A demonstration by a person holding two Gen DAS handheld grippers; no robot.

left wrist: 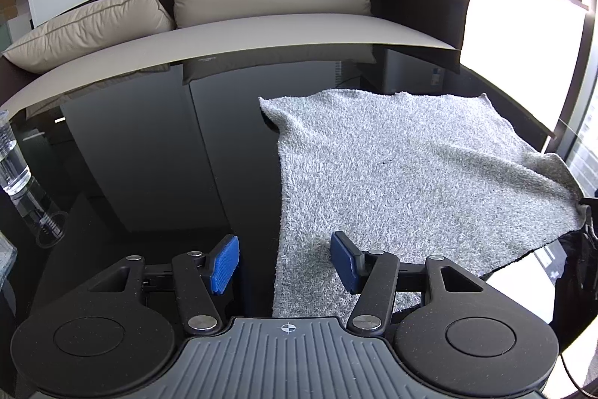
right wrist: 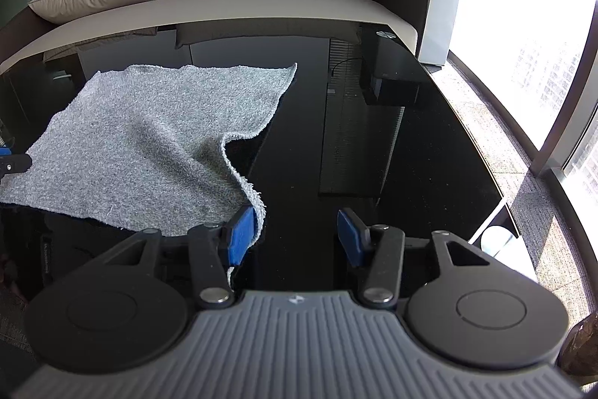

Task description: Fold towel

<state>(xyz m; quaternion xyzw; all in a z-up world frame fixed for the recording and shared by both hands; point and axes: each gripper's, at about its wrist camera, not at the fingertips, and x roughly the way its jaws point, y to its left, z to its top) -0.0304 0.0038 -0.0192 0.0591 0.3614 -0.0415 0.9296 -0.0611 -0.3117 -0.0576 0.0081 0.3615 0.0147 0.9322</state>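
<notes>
Presently: grey terry towel, unfolded, mostly flat on glossy black bench, right of centre in left view. Left hand-held gripper spread astride its near edge; right hand-held gripper spread beside its raised corner. Folding apparently unstarted.

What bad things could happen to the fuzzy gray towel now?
1. Both grippers are open. The left gripper straddles the gray towel's near left edge, so it might pinch only a thin bit that slips out.
2. The towel's near right corner sits at the right gripper, raised and rumpled, so the fold could come out crooked.
3. A clear bottle stands on the glossy black table, left of the left gripper; a wide swing might knock it.
</notes>
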